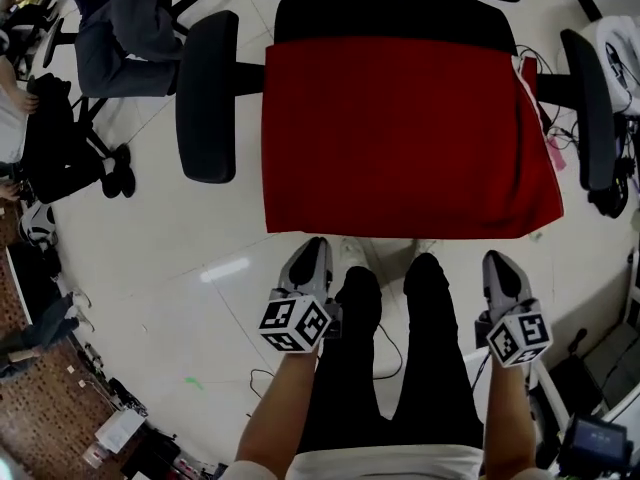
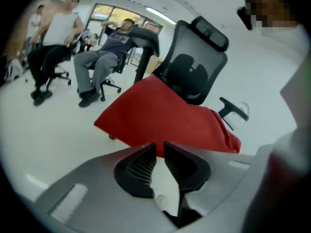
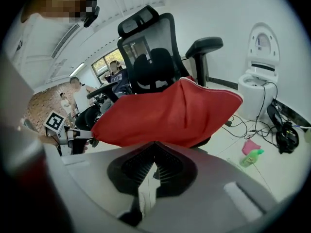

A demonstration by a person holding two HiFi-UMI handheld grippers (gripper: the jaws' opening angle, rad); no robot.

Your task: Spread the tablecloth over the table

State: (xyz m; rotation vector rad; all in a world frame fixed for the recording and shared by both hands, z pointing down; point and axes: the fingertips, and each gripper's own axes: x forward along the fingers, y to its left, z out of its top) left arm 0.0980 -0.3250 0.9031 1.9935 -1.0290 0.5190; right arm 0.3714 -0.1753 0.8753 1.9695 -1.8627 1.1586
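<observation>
Head view: the red fabric tablecloth (image 1: 400, 138) lies draped over the seat of a black mesh office chair (image 1: 205, 98) in the upper middle of the frame, its near edge hanging toward the person. Below it, at lower left and lower right, the left gripper (image 1: 312, 253) and right gripper (image 1: 496, 260) point at that edge without touching it, above the pale glossy floor (image 1: 180, 258).

Left gripper view: the jaws stand a narrow slit apart with nothing between them (image 2: 160, 147). The tablecloth (image 2: 165, 118) fills the centre just beyond the tips. Seated people (image 2: 102, 57) are at upper left.

Right gripper view: the jaw tips meet (image 3: 155, 144), pinching nothing. The tablecloth (image 3: 170, 113) hangs off the chair (image 3: 150, 57) at centre. A green plastic bottle (image 3: 252, 155) lies at lower right.
</observation>
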